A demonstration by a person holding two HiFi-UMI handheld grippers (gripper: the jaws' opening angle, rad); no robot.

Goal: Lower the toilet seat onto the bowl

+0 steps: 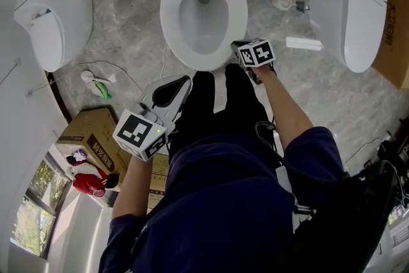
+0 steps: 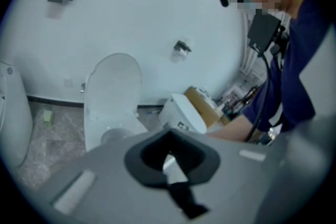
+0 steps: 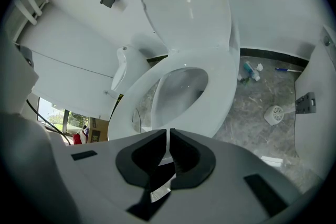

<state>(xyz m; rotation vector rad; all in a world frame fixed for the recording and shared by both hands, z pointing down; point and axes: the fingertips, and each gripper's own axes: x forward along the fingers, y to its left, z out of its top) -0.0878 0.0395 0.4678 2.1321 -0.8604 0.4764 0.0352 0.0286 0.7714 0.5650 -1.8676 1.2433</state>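
No legible txt — box (image 1: 86, 131) print blurred.

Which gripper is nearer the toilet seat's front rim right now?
Right. The right gripper sits at the front-right edge of the toilet seat. The left gripper hangs short of the seat's front, beside the person's leg.

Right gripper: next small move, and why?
Probably ease the right gripper straight down a little: its fingers pinch the toilet seat at its front rim, and the seat looks slightly tilted above the bowl, a gap showing at its left, so not seated yet.
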